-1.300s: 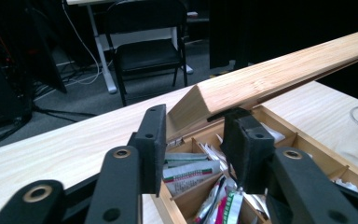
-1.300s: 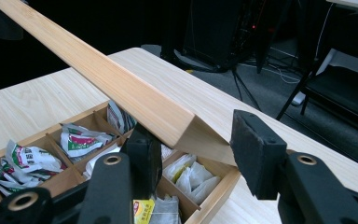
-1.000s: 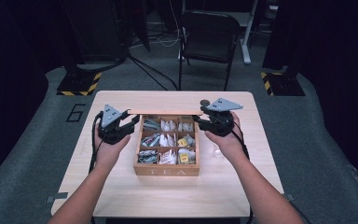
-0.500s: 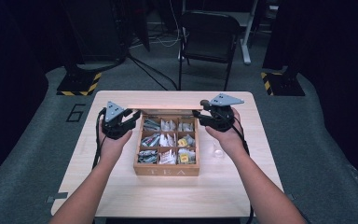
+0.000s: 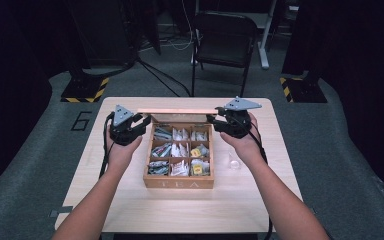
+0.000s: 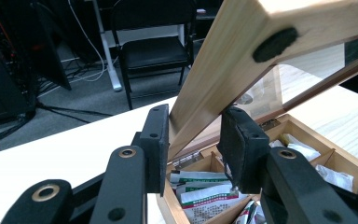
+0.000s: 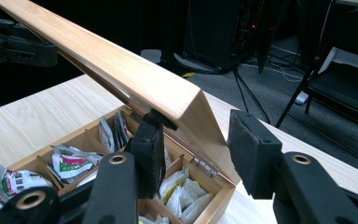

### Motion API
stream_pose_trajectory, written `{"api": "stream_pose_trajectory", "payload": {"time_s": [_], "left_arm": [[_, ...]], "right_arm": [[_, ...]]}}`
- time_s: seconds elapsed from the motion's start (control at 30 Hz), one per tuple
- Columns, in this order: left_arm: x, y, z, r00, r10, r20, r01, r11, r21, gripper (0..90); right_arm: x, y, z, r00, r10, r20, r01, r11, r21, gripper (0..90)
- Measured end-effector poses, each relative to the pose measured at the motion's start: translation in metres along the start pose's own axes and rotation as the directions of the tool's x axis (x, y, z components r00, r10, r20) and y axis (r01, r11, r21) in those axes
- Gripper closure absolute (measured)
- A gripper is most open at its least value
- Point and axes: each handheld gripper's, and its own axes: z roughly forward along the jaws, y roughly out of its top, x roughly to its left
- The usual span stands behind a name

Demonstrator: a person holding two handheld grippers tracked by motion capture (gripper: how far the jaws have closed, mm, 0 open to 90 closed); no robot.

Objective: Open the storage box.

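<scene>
The table holds my tea box at its middle, lid raised at the box's far edge. My left gripper and right gripper straddle the lid's two ends, jaws parted, not clamping. Tea bags fill the box's compartments.

From my high view the packets in the box are too small to read. My forearms are cut off at the bottom edge. The raised lid runs off my left gripper view's top and right, hiding the table behind it.
</scene>
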Motion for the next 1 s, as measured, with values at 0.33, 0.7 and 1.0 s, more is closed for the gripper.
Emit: {"api": "stream_pose_trajectory", "payload": {"time_s": [0.33, 0.7, 1.0], "left_arm": [[0.003, 0.002, 0.002, 1.0000, -0.005, 0.009, 0.005, 1.0000, -0.005, 63.2], [0.008, 0.010, 0.008, 0.9998, -0.012, 0.016, 0.012, 0.9998, 0.014, 63.5], [0.012, 0.015, 0.013, 0.9996, -0.020, 0.020, 0.019, 0.9998, 0.009, 63.5]], "right_arm": [[-0.003, 0.001, 0.004, 0.9999, 0.014, -0.002, -0.014, 1.000, 0.004, 55.7], [-0.012, -0.003, 0.016, 1.0000, -0.002, 0.005, 0.002, 1.000, 0.025, 57.5], [-0.023, -0.007, 0.026, 0.9999, 0.010, -0.003, -0.009, 1.000, 0.030, 60.6]]}}
